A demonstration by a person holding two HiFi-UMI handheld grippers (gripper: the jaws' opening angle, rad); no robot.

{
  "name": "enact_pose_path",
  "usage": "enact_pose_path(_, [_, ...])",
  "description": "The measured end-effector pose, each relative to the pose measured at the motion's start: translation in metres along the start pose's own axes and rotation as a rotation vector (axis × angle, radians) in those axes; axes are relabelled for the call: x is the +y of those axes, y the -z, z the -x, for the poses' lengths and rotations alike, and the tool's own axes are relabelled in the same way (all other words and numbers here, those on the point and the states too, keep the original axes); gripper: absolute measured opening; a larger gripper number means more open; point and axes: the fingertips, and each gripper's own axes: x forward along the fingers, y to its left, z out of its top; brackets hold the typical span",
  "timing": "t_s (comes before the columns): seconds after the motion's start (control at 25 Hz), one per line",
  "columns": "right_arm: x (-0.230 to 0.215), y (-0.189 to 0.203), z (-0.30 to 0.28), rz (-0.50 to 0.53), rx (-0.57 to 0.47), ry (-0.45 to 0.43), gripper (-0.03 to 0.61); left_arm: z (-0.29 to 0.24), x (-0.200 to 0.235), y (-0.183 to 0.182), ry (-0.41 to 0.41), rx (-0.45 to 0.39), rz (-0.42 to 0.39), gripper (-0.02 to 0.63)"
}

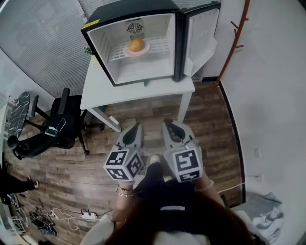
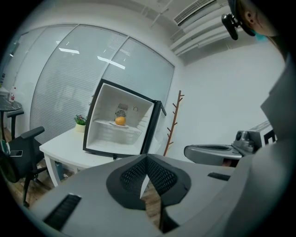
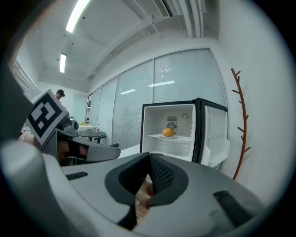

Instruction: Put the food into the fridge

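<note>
- Now my left tongs (image 1: 136, 126) and right tongs (image 1: 168, 123) are both pressed together, empty.
- The open fridge (image 1: 125, 11) stands on the white tabletop (image 1: 138, 89), an orange (image 1: 136, 45) inside, wooden floor (image 1: 205, 111) around.

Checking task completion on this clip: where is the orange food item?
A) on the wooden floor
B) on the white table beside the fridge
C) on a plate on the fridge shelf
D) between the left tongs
C: the orange food item rests on a white plate on the shelf inside the open fridge.
</note>
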Motion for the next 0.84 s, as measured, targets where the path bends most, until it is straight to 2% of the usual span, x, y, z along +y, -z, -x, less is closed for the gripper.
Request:
enact_pose_path(0.36, [-0.001, 0.002, 0.006, 0.050, 0.010, 0.046, -0.002, 0.006, -0.006, 0.001, 0.012, 0.003, -0.023, 0.000])
enact_pose_path(0.84, [0.001, -0.004, -0.014, -0.016, -0.014, 0.023, -0.003, -0.002, 0.017, -0.006, -0.008, 0.003, -0.031, 0.000])
